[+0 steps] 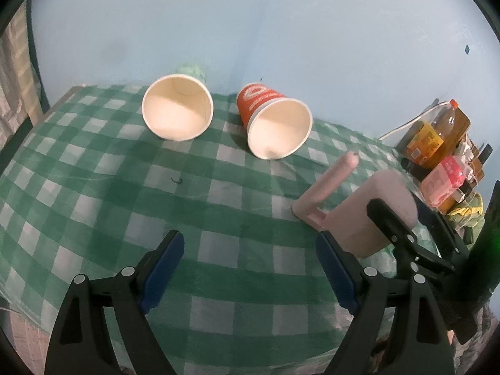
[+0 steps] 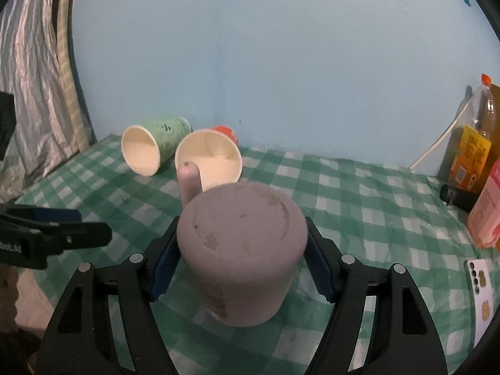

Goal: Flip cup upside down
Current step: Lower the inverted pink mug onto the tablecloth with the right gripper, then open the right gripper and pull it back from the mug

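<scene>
On the green-checked tablecloth against a pale blue wall, the right gripper pinches an inverted pink plastic mug; the left gripper is spread, holding nothing.

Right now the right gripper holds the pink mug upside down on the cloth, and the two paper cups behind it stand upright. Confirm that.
Not quite. The right gripper does hold the pink mug base-up on the checked cloth, but the green paper cup and the orange paper cup lie on their sides, mouths facing the camera. The right wrist view shows it.
</scene>
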The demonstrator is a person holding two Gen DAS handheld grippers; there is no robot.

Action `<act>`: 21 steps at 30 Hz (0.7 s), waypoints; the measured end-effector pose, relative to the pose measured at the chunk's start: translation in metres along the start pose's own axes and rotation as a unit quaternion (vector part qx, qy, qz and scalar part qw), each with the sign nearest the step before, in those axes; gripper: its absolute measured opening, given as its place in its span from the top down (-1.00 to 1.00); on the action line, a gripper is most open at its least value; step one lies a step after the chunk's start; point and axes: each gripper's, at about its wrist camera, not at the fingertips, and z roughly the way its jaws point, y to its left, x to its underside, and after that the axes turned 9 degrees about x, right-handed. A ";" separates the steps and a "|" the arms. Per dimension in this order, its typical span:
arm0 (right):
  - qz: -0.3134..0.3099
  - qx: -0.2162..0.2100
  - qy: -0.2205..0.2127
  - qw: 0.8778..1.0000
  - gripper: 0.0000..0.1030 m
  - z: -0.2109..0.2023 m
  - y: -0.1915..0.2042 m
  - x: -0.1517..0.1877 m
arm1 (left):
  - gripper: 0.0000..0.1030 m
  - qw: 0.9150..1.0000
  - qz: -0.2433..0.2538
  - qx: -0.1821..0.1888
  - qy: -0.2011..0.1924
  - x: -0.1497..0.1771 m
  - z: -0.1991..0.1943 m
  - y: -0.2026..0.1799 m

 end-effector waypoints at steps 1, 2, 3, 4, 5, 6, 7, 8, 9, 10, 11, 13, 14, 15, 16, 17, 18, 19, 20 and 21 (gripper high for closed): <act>0.003 0.002 -0.003 1.000 -0.55 -0.004 -0.002 -0.001 | -0.71 1.000 0.000 0.001 -0.007 0.000 -0.003 -0.001; 0.006 0.005 -0.004 1.000 -0.61 -0.008 -0.004 -0.003 | -0.73 1.000 -0.002 0.003 -0.021 0.001 -0.008 -0.003; 0.011 0.004 -0.006 1.000 -0.61 -0.012 -0.006 -0.004 | -0.75 1.000 -0.004 0.004 -0.030 0.003 -0.012 -0.004; 0.019 0.000 -0.007 1.000 -0.61 -0.018 -0.010 -0.006 | -0.75 0.999 -0.007 0.003 -0.039 0.004 -0.017 -0.005; 0.026 -0.001 -0.010 1.000 -0.61 -0.024 -0.014 -0.007 | -0.75 0.999 -0.007 0.000 -0.051 0.007 -0.023 -0.008; 0.032 0.001 -0.010 0.999 -0.61 -0.030 -0.017 -0.009 | -0.75 0.998 -0.003 -0.003 -0.062 0.010 -0.029 -0.011; 0.035 0.002 -0.007 0.999 -0.61 -0.033 -0.020 -0.010 | -0.76 0.998 0.001 -0.005 -0.068 0.011 -0.033 -0.012; 0.038 0.002 -0.003 0.999 -0.61 -0.037 -0.022 -0.011 | -0.78 0.997 0.008 -0.008 -0.078 0.014 -0.039 -0.016; 0.043 0.001 0.001 0.999 -0.61 -0.042 -0.025 -0.012 | -0.83 0.996 0.014 -0.013 -0.090 0.017 -0.045 -0.019; 0.053 0.001 0.001 0.999 -0.61 -0.047 -0.029 -0.013 | -0.84 0.995 0.019 -0.016 -0.101 0.020 -0.051 -0.021; 0.063 0.000 -0.001 0.998 -0.61 -0.053 -0.033 -0.012 | -0.84 0.992 0.027 -0.020 -0.119 0.024 -0.059 -0.025; 0.074 0.000 0.000 0.997 -0.62 -0.061 -0.038 -0.011 | -0.84 0.989 0.035 -0.027 -0.139 0.029 -0.068 -0.029; 0.074 0.002 0.002 0.997 -0.61 -0.065 -0.039 -0.010 | -0.84 0.988 0.041 -0.030 -0.149 0.033 -0.073 -0.032; 0.075 0.006 0.005 0.997 -0.61 -0.068 -0.040 -0.009 | -0.85 0.985 0.049 -0.035 -0.160 0.037 -0.077 -0.034; 0.075 0.010 0.005 0.997 -0.62 -0.071 -0.041 -0.007 | -0.85 0.983 0.055 -0.041 -0.170 0.039 -0.079 -0.036; 0.076 0.012 0.005 0.997 -0.62 -0.075 -0.042 -0.005 | -0.85 0.980 0.064 -0.049 -0.180 0.044 -0.082 -0.038; 0.077 0.014 0.005 0.997 -0.62 -0.077 -0.042 -0.004 | -0.85 0.979 0.070 -0.052 -0.185 0.046 -0.084 -0.040; 0.079 0.018 0.006 0.997 -0.62 -0.080 -0.043 -0.002 | -0.85 0.978 0.074 -0.054 -0.187 0.048 -0.085 -0.040; 0.080 0.023 0.006 0.997 -0.62 -0.082 -0.043 0.000 | -0.85 0.978 0.077 -0.057 -0.188 0.050 -0.086 -0.041; 0.080 0.028 0.005 0.996 -0.62 -0.084 -0.043 0.001 | -0.85 0.977 0.081 -0.060 -0.189 0.052 -0.087 -0.042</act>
